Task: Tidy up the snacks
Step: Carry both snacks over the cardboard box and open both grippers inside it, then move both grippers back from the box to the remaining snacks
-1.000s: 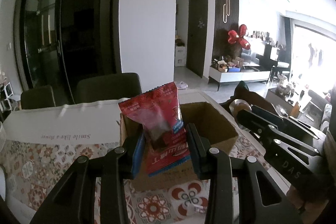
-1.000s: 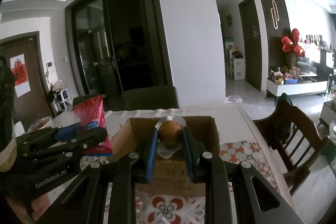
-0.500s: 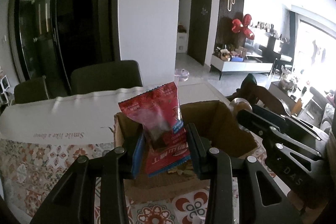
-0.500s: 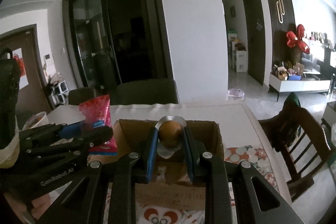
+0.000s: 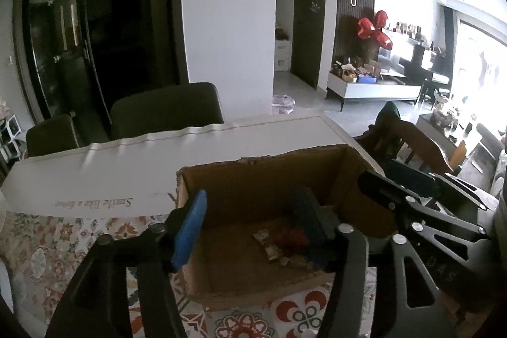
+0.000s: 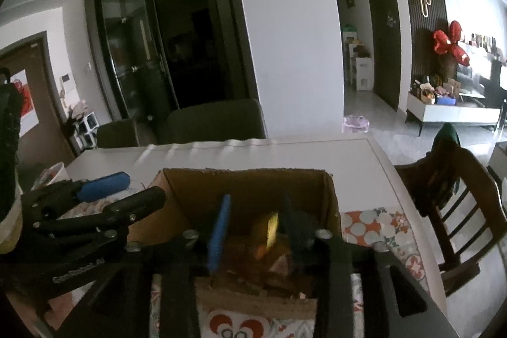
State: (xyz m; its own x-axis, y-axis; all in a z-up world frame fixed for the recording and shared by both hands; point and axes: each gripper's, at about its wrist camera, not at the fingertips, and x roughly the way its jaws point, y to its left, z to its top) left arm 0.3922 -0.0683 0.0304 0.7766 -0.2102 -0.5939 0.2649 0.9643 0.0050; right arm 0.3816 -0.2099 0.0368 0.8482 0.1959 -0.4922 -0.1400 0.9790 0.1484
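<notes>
An open cardboard box [image 5: 263, 176] stands on the table; it also shows in the right wrist view [image 6: 247, 179]. My left gripper [image 5: 250, 217] is open and empty over the box's near part. The red snack packet [image 5: 290, 238] lies on the box floor among other wrappers. My right gripper [image 6: 253, 227] is open over the same box. A blurred yellow-brown snack [image 6: 269, 230] shows between its fingers, inside the box. Each gripper appears in the other's view: the right gripper [image 5: 421, 205] at the box's right side, the left gripper [image 6: 104, 195] at its left.
A patterned tablecloth [image 5: 41, 246] covers the near table; a white runner [image 5: 133, 167] lies behind the box. Dark chairs [image 5: 168, 110] stand at the far edge. A wooden chair [image 6: 456, 195] stands at the right. A paper cup [image 6: 52, 173] sits at the left.
Both grippers opened over the box. The red packet left my left gripper and now lies in the box. The round brown snack left my right gripper and dropped into the box.
</notes>
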